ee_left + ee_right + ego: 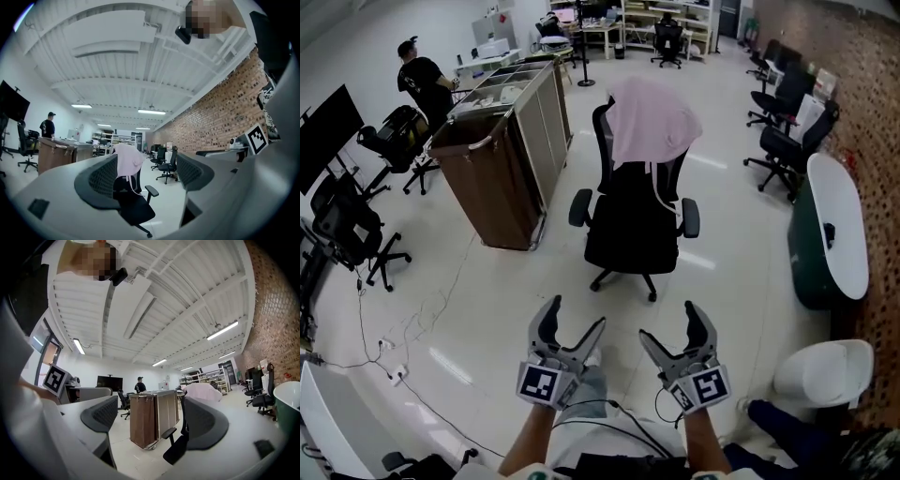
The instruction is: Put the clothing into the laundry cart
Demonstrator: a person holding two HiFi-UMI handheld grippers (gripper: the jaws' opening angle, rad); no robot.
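Hanging limp over the top edge of the backrest of a black office chair point(633, 234), the pink clothing point(652, 122) is a soft, rumpled fabric. It covers the upper part of the mesh back, and a thin white cord trails down the chair's right side. The chair has a padded seat, curved armrests and a star base on casters, and it stands on a glossy pale floor point(487, 309) that reflects the ceiling lights.

The laundry cart point(492, 178) stands near the chair, off its left armrest and not touching it. It is a tall, boxy frame with a dark brown bag at the near end and lighter panelled sections behind, all open at the top. A person point(422, 80) in dark clothes stands beyond the cart's far end.

The left gripper point(577, 317) and the right gripper point(669, 323) are held low in front of the chair. Each has its jaws spread wide, with nothing between the ribbed dark pads.

Bare floor lies between the grippers and the chair and along the cart's near side. A thin cable point(403, 337) runs across the floor at the left. More black chairs point(356, 230) crowd the left edge of the room. An oval white-topped, green-sided tub point(834, 234) sits at the right, by the brick wall point(862, 56).
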